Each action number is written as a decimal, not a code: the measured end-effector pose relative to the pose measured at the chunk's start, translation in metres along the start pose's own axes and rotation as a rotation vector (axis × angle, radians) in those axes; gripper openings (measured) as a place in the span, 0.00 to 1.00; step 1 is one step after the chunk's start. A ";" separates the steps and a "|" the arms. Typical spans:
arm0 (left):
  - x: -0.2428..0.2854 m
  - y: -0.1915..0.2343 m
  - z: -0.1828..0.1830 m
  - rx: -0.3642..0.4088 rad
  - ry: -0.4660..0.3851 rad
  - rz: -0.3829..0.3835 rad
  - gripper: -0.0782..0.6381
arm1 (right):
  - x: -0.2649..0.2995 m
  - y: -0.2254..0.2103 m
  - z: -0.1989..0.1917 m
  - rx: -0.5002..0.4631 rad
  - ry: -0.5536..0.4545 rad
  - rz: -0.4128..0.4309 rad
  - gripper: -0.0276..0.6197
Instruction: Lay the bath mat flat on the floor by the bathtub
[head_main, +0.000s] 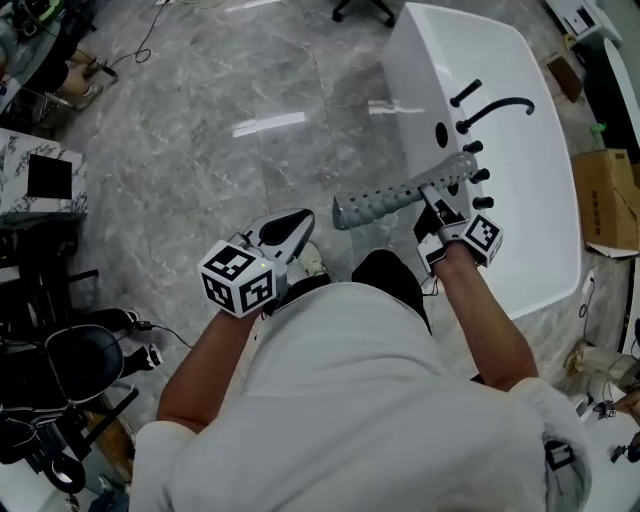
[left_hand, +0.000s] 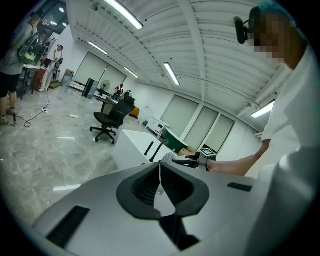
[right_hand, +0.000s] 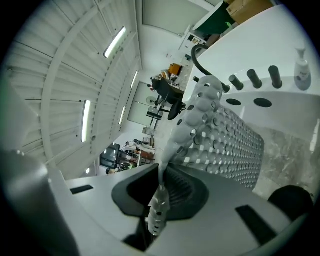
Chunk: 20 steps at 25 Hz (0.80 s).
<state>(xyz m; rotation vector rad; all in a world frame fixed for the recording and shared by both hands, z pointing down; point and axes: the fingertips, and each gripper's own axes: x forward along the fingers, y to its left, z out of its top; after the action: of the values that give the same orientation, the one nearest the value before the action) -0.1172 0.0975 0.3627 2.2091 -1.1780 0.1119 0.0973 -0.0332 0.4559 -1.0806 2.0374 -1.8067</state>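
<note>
Closest to the head camera is my white shirt (head_main: 350, 400), with both forearms reaching out from under it; at the left, my left gripper (head_main: 290, 228) hangs over the grey marble floor (head_main: 250, 120), well apart from the mat; in its own view the left gripper (left_hand: 160, 172) has its black pads pressed together with nothing between them, and past them I see the white bathtub (left_hand: 131, 145) and a black office chair (left_hand: 107, 122) farther off.

Right of centre, the grey bath mat (head_main: 390, 200) is up in the air, curled into a narrow studded band, not spread on the floor; it runs from its free end over the floor, just beside the tub's near wall, rightward to my right gripper (head_main: 437, 203); that gripper is clamped on the mat's right end.

In the right gripper view, the right gripper (right_hand: 160, 175) has its pads closed on a thin edge of the mat, and a short strip pokes back through them toward the camera; the rest of the bath mat (right_hand: 225, 145) rises away from the jaws, its dotted face turned to the right.

Farthest right stands the bathtub (head_main: 540, 150), with a black faucet (head_main: 495, 108) and a row of black knobs on its deck; a cardboard box (head_main: 605, 200) sits beyond its far side.
</note>
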 end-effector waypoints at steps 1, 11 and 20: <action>-0.001 0.008 0.005 0.001 -0.001 0.004 0.14 | 0.011 0.004 0.003 0.003 -0.011 0.004 0.11; 0.013 0.078 0.051 -0.035 -0.038 0.074 0.14 | 0.149 0.037 0.058 -0.049 -0.008 0.054 0.11; 0.073 0.145 0.091 -0.089 -0.010 0.147 0.14 | 0.289 0.021 0.121 0.034 0.012 0.035 0.11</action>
<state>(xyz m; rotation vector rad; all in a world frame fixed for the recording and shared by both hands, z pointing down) -0.2053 -0.0650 0.3860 2.0475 -1.3251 0.1078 -0.0437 -0.3112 0.4969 -1.0202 2.0126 -1.8282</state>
